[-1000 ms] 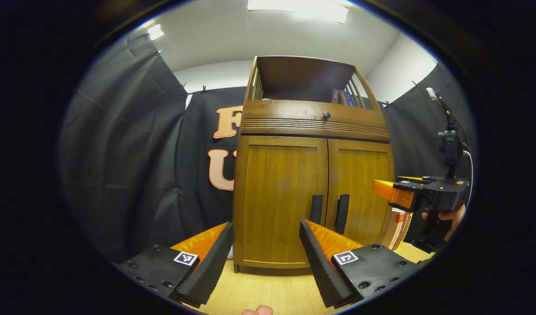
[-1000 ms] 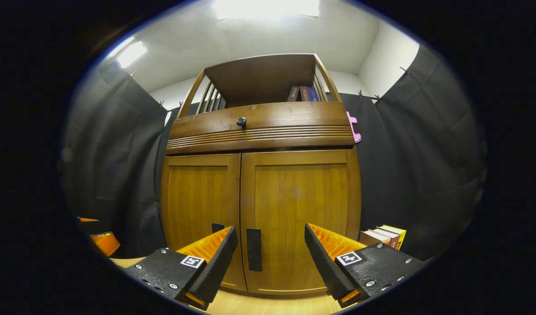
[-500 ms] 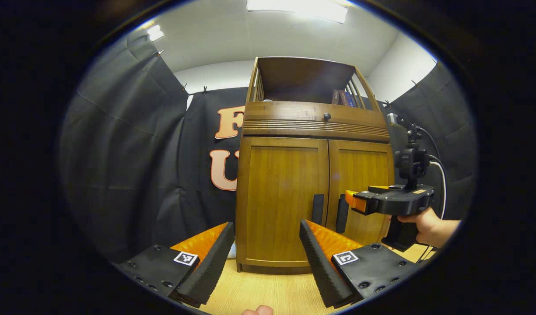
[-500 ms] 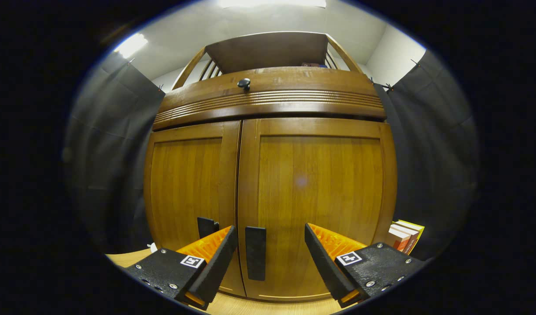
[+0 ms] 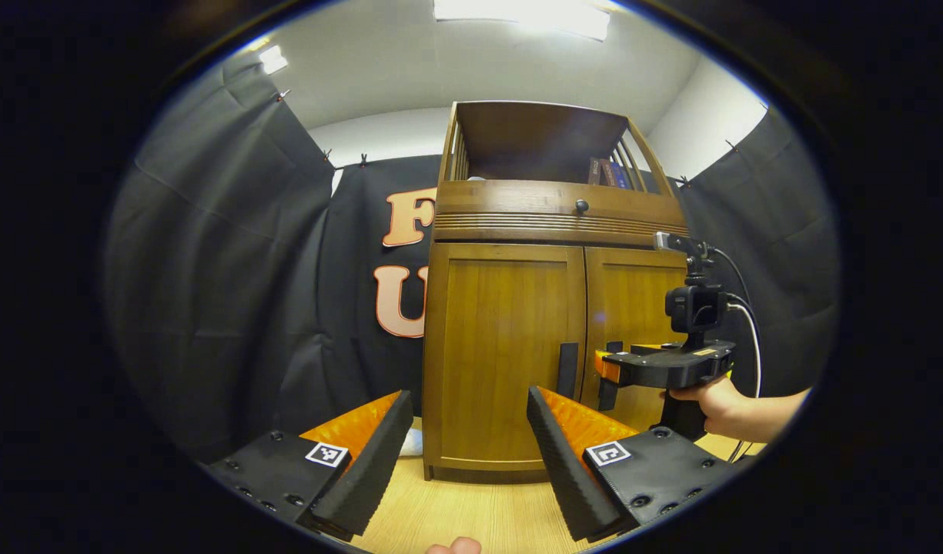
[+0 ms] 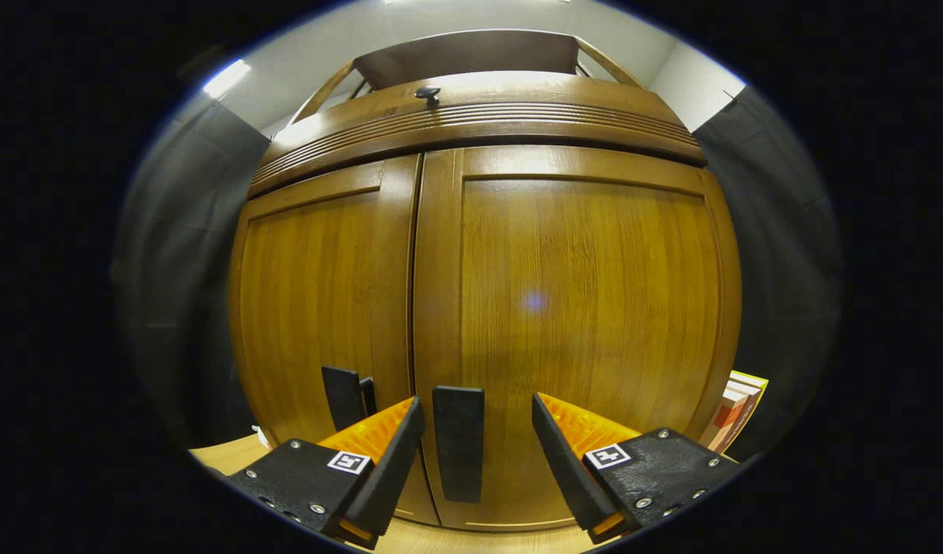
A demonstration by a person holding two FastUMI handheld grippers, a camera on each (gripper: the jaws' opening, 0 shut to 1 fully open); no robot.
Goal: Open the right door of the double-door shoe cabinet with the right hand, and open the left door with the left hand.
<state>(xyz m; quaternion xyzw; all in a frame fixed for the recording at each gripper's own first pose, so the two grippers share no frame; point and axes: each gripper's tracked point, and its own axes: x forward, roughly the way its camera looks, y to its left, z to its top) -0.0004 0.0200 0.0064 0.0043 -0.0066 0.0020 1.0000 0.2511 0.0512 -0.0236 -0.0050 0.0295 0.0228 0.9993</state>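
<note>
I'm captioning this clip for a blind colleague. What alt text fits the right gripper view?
The right gripper is open right up at the closed shoe cabinet, its jaws on either side of the right door's dark handle without pressing it. The left door's handle is beside it, and books stand at the cabinet's right.

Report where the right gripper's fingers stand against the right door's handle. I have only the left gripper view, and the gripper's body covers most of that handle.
Observer: In the right gripper view the right gripper is open, and the right door handle shows between its fingers, nearer the one on that view's left. Neither finger looks pressed on it.
Operator: Name anything that sits near the right door's swing.
Observer: A few books stand beside the lower right corner of the cabinet.
</note>
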